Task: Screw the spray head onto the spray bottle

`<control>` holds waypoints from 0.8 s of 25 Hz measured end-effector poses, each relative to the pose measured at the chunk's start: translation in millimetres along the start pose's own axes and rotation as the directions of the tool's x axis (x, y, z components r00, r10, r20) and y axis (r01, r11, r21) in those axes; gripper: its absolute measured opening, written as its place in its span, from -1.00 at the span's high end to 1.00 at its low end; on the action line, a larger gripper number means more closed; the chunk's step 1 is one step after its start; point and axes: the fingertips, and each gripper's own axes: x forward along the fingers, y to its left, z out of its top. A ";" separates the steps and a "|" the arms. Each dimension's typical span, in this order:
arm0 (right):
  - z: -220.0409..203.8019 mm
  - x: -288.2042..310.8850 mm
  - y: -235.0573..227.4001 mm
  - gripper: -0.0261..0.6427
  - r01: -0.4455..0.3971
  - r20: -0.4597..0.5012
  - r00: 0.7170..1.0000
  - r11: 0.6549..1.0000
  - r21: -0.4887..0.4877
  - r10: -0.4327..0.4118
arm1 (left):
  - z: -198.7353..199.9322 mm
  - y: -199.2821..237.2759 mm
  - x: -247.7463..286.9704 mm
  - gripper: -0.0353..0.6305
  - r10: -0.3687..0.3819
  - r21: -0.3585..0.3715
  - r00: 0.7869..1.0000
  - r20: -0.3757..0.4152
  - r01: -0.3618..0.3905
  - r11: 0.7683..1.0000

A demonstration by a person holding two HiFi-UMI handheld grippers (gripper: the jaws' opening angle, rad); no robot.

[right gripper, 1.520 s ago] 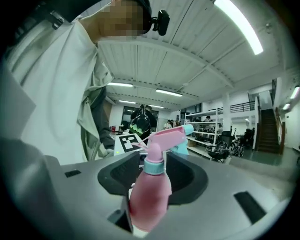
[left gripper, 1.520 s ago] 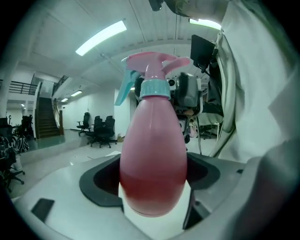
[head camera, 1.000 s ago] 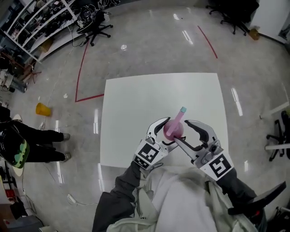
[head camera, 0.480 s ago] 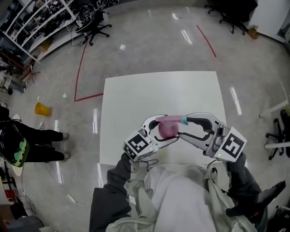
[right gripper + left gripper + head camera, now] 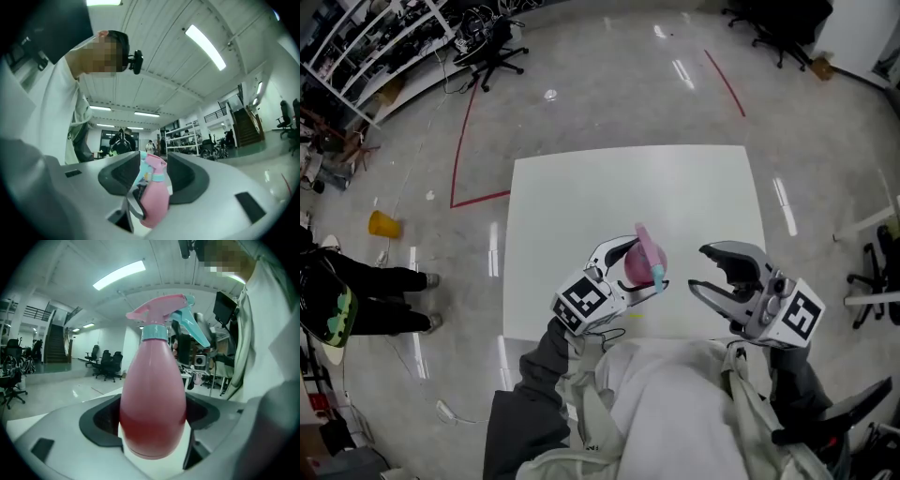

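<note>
The right gripper (image 5: 151,164) jaws are closing; pink spray bottle (image 5: 157,204) beyond, untouched.

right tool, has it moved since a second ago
Yes. The right tool has drawn back to the right, off the pink bottle and toward the table's right edge; its jaws are closing on nothing.

**Clothing and head gear of the person.** Both forearms are covered by dark grey sleeves, the left sleeve (image 5: 532,375) and the right sleeve (image 5: 793,390), each creased along its length. The torso is covered by a white top (image 5: 675,394), flanked by the rumpled folds of a pale grey-green jacket (image 5: 592,417). In the right gripper view the white top (image 5: 37,122) and a pale green collar edge (image 5: 83,112) are shown. A black head camera (image 5: 136,62) is carried on a dark headband (image 5: 117,40).
</note>
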 end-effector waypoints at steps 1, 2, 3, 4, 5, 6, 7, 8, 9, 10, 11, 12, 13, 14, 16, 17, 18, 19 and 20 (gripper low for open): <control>-5.3 1.0 -2.2 0.45 -0.019 -0.041 0.999 1.000 -0.016 0.019 | -2.2 1.3 -2.3 -0.31 -0.001 0.004 1.000 -0.013 0.001 1.000; -12.7 6.3 3.0 0.46 -0.070 -0.096 0.993 0.997 -0.030 0.067 | -3.2 3.4 -2.5 -0.31 0.008 0.006 1.000 -0.031 -0.008 1.000; -19.6 14.1 14.6 0.50 -0.139 -0.143 0.981 0.990 -0.030 0.133 | -2.8 5.0 -0.5 -0.31 0.021 0.011 0.999 -0.049 -0.021 1.000; -23.8 23.4 29.1 0.54 -0.204 -0.164 0.966 0.979 -0.020 0.198 | -1.5 5.2 3.2 -0.31 0.034 0.021 0.997 -0.067 -0.033 0.999; -24.8 33.2 42.5 0.54 -0.247 -0.159 0.957 0.969 -0.010 0.242 | 0.2 3.8 7.5 -0.31 0.043 0.034 0.996 -0.081 -0.040 0.999; -24.0 42.2 51.7 0.54 -0.264 -0.139 0.955 0.965 -0.002 0.261 | 2.1 1.3 11.7 -0.31 0.047 0.047 0.995 -0.092 -0.042 0.998; -22.2 49.3 56.3 0.54 -0.262 -0.114 0.958 0.965 0.010 0.262 | 3.8 -1.7 15.2 -0.31 0.045 0.060 0.994 -0.096 -0.039 0.997; -19.4 53.5 58.1 0.54 -0.256 -0.087 0.962 0.966 0.025 0.257 | 4.8 -4.7 17.5 -0.31 0.038 0.069 0.995 -0.097 -0.032 0.997; -15.6 53.5 59.2 0.54 -0.253 -0.062 0.965 0.967 0.039 0.255 | 4.6 -7.7 18.3 -0.31 0.029 0.072 0.995 -0.094 -0.023 0.997; -11.3 48.8 60.0 0.54 -0.251 -0.043 0.967 0.967 0.046 0.253 | 3.1 -10.8 17.6 -0.31 0.018 0.072 0.996 -0.092 -0.011 0.997; -6.6 40.0 59.1 0.54 -0.242 -0.031 0.969 0.969 0.043 0.243 | 0.8 -14.2 15.7 -0.31 0.001 0.068 0.996 -0.089 0.005 0.998; -2.0 29.4 54.6 0.54 -0.217 -0.027 0.976 0.976 0.027 0.217 | -1.1 -18.0 12.7 -0.31 -0.023 0.064 0.996 -0.084 0.028 0.998; 1.4 19.5 45.2 0.54 -0.174 -0.034 0.984 0.985 -0.005 0.174 | -1.9 -22.4 9.1 -0.31 -0.056 0.062 0.995 -0.077 0.061 0.996; 2.2 12.6 32.3 0.48 -0.126 -0.057 0.991 0.991 -0.049 0.123 | -1.1 -27.0 5.3 -0.31 -0.096 0.064 0.993 -0.068 0.100 0.993; -4.8 11.9 7.8 0.19 -0.080 -0.138 0.989 0.986 -0.143 0.060 | 3.0 -36.3 -0.2 -0.31 -0.176 0.078 0.983 -0.057 0.180 0.981; -10.4 16.8 1.9 0.08 -0.096 -0.182 0.981 0.981 -0.166 0.065 | 4.7 -41.0 -0.4 -0.31 -0.207 0.089 0.976 -0.061 0.212 0.973; -15.5 22.7 0.9 0.06 -0.128 -0.216 0.972 0.978 -0.166 0.091 | 5.6 -45.5 1.3 -0.31 -0.230 0.101 0.971 -0.070 0.236 0.967; -19.1 28.3 2.9 0.06 -0.163 -0.236 0.964 0.975 -0.152 0.124 | 6.1 -49.0 4.7 -0.31 -0.243 0.110 0.967 -0.079 0.250 0.962; -20.9 32.9 5.4 0.06 -0.185 -0.238 0.960 0.973 -0.135 0.150 | 6.6 -50.8 8.8 -0.31 -0.246 0.115 0.965 -0.085 0.255 0.960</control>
